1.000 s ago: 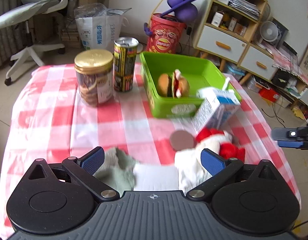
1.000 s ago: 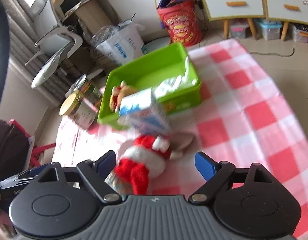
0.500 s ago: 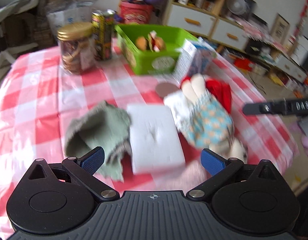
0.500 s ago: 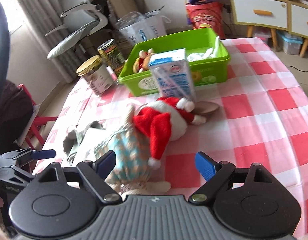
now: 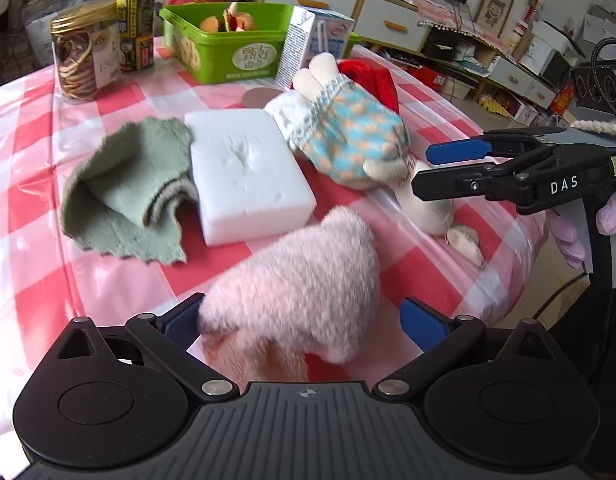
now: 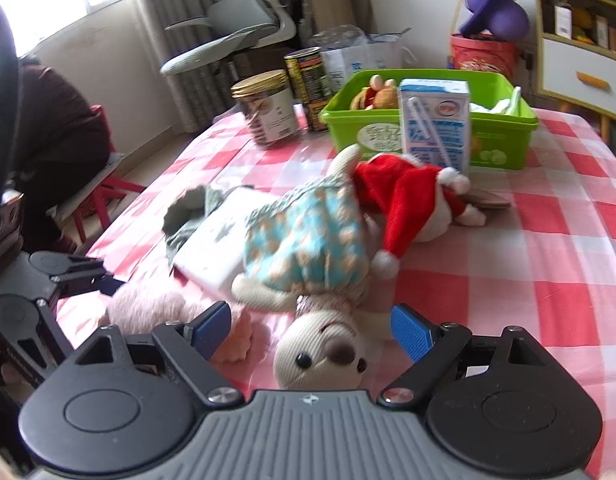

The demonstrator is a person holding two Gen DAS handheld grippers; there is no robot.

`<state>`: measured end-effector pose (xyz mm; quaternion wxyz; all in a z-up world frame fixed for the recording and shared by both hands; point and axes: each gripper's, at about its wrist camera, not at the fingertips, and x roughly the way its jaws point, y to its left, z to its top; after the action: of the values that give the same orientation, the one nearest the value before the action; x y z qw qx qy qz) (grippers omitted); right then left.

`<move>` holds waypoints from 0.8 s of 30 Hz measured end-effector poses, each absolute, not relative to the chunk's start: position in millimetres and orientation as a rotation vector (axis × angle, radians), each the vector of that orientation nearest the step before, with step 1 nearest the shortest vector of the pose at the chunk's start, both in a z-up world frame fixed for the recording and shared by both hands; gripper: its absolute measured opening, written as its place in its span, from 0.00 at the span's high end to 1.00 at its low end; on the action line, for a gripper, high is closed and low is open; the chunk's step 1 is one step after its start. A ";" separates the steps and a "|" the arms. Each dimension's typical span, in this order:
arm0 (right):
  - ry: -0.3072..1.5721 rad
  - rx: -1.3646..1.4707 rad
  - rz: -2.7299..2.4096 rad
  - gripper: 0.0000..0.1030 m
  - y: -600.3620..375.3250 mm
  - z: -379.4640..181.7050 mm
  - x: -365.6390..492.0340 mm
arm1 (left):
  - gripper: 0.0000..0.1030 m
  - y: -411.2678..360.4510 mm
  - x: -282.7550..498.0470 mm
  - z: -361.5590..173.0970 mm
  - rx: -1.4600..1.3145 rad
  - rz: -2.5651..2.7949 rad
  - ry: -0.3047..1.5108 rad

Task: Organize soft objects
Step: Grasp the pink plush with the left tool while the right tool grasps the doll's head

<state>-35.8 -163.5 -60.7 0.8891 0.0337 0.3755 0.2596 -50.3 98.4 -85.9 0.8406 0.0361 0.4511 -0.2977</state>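
A pink plush toy [image 5: 303,280] lies near the table's front edge, between the wide-open fingers of my left gripper [image 5: 301,320]. A rabbit doll in a blue dress [image 6: 308,248] lies on its back, its head [image 6: 324,354] between the open fingers of my right gripper [image 6: 312,332]. The doll also shows in the left wrist view [image 5: 348,132]. A white foam block [image 5: 243,168], a green cloth [image 5: 119,188] and a red Santa hat plush [image 6: 408,200] lie mid-table. The green bin [image 5: 227,36] at the back holds small plush toys [image 5: 227,22].
A milk carton [image 6: 436,120] stands in front of the bin. A gold-lidded jar [image 5: 85,56] and a tall can [image 5: 135,24] stand at the back left. A brown disc [image 5: 259,98] lies by the carton. The right gripper [image 5: 456,168] hangs over the table's right edge.
Both grippers have pulled back toward the table's near edge. The pink plush has come into view between the left fingers, and the rabbit's head now sits between the right fingers.
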 end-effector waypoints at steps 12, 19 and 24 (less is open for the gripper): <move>0.762 -0.056 0.553 0.48 -145.5 -89.1 -54.8 | 0.19 109.4 -55.8 -85.5 0.037 -0.645 0.891; 0.732 -0.067 0.531 0.49 -146.2 -87.0 -55.1 | 0.25 112.5 -54.7 -83.0 0.018 -0.647 0.891; 0.723 -0.055 0.522 0.54 -149.1 -83.4 -52.3 | 0.26 114.0 -52.9 -81.2 0.002 -0.655 0.901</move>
<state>-52.3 -149.1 -83.4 0.9018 -0.0267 0.3496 0.2525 -52.9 114.0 -81.2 0.8488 0.0011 0.4277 -0.3107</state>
